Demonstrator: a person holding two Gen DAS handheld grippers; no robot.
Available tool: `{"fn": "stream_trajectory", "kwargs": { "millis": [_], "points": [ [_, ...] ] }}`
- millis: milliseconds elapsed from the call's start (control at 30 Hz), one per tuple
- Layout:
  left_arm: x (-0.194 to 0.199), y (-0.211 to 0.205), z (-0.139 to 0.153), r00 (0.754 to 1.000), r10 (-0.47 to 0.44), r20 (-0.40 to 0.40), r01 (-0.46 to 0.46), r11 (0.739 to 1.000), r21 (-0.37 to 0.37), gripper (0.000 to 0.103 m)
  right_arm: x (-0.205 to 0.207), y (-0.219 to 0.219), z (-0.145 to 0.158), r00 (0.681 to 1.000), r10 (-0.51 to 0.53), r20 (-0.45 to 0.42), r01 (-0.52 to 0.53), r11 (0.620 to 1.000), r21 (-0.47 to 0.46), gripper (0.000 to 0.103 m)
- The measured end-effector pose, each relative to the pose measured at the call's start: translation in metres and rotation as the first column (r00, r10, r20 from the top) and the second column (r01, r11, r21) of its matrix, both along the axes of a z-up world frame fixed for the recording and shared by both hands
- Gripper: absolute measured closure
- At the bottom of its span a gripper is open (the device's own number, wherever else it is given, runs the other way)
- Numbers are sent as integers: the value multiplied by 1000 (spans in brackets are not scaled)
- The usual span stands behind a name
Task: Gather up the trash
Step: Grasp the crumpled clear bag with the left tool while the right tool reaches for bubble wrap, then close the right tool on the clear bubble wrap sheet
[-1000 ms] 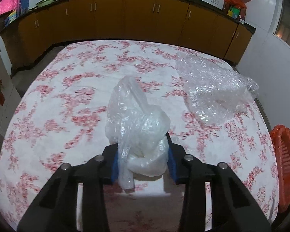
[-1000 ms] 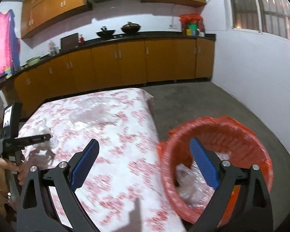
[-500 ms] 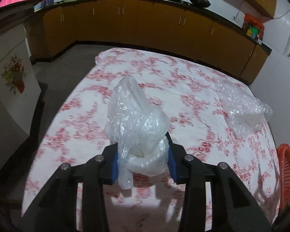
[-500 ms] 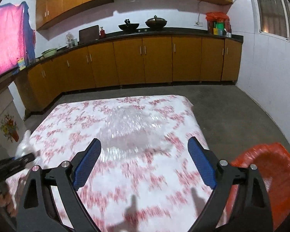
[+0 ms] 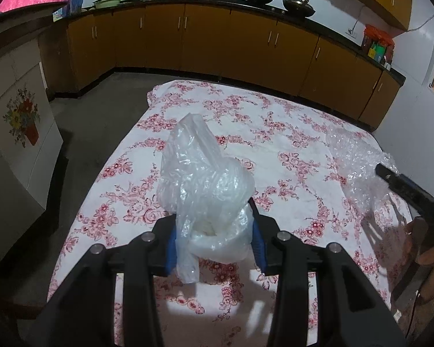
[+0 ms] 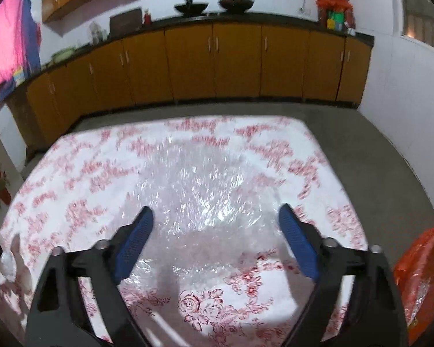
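Note:
My left gripper [image 5: 212,219] is shut on a crumpled clear plastic bag [image 5: 205,185], held just above the floral tablecloth [image 5: 275,144]. A sheet of bubble wrap [image 5: 358,167] lies on the table's right side. My right gripper [image 6: 215,209] hovers low over the bubble wrap [image 6: 205,185]. Its jaws are closing with the wrap lying between the blue pads [image 6: 136,237], and neither pad presses on it. In the left wrist view, one of the right gripper's fingers [image 5: 402,185] reaches in above the wrap.
A red mesh bin [image 6: 422,260] stands on the floor off the table's right edge. Orange kitchen cabinets [image 6: 217,63] line the far wall. A white cabinet with a flower decal [image 5: 23,127] stands left of the table across a strip of grey floor.
The right gripper swung left from above the red bin to over the bubble wrap, dropped lower, and its jaws narrowed. The left gripper carried the bag leftward, then held still.

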State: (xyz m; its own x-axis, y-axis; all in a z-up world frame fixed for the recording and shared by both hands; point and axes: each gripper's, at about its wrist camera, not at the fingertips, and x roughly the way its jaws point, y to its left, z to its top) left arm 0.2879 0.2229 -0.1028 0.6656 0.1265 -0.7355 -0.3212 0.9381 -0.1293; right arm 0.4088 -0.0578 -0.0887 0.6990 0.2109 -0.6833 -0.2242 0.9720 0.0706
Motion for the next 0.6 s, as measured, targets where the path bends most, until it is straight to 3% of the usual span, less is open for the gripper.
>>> {"fn": "stream_trajectory", "kwargs": {
  "millis": [100,200,267,600],
  "points": [
    [1,-2,-3,1000,-2,-6,1,1000,-2,62,7,4,-7,998,15,-57,-15,1000,-9,44],
    [3,-4,-5,1000,-3,-12,3,1000,-6,62,15,3,-17,991,17,-129,-20,1000,-17,78],
    [2,-6,-5,1000,-6,-14,6,1000,-3,62,14,-1,-17,991,19,-135,-18,1000,6,89],
    [-6,-22,4,999,-33,-5,33,999,8,62,-39,-45,5,998,10,-66,-9,1000,16,94]
  ]
}}
